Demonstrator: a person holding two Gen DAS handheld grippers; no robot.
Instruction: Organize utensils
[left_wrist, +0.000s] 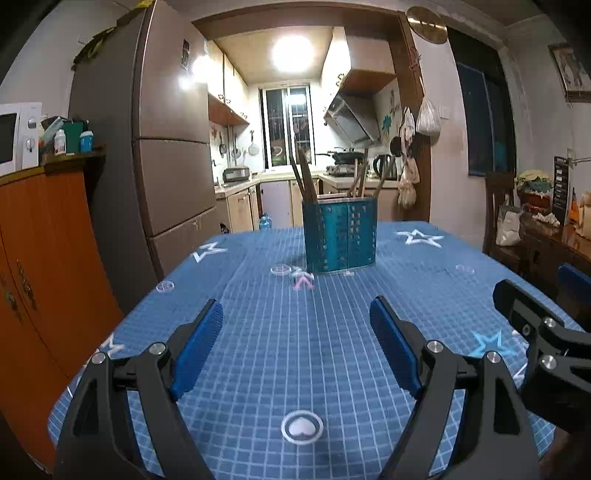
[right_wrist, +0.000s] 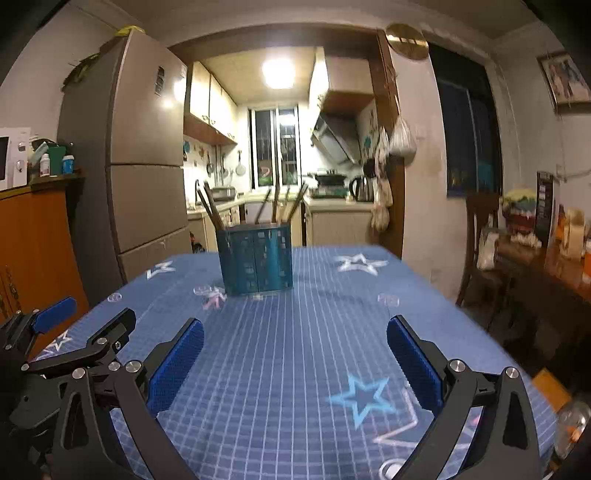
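Observation:
A teal perforated utensil holder (left_wrist: 340, 234) stands at the far middle of the blue checked table (left_wrist: 280, 350). Several chopsticks (left_wrist: 304, 173) stick up out of it, leaning left and right. It also shows in the right wrist view (right_wrist: 255, 258), with the chopsticks (right_wrist: 212, 208) in it. My left gripper (left_wrist: 297, 328) is open and empty, low over the near table. My right gripper (right_wrist: 295, 345) is open and empty, beside the left one, whose fingers (right_wrist: 53, 314) show at the left edge.
Small clear round discs (left_wrist: 279, 269) and a pink clip (left_wrist: 303, 282) lie near the holder. A white heart disc (left_wrist: 302, 427) lies near me. An orange cabinet (left_wrist: 40, 266) and a fridge (left_wrist: 162, 147) stand left. A chair (right_wrist: 480, 243) and a cluttered sideboard (right_wrist: 546, 258) stand right.

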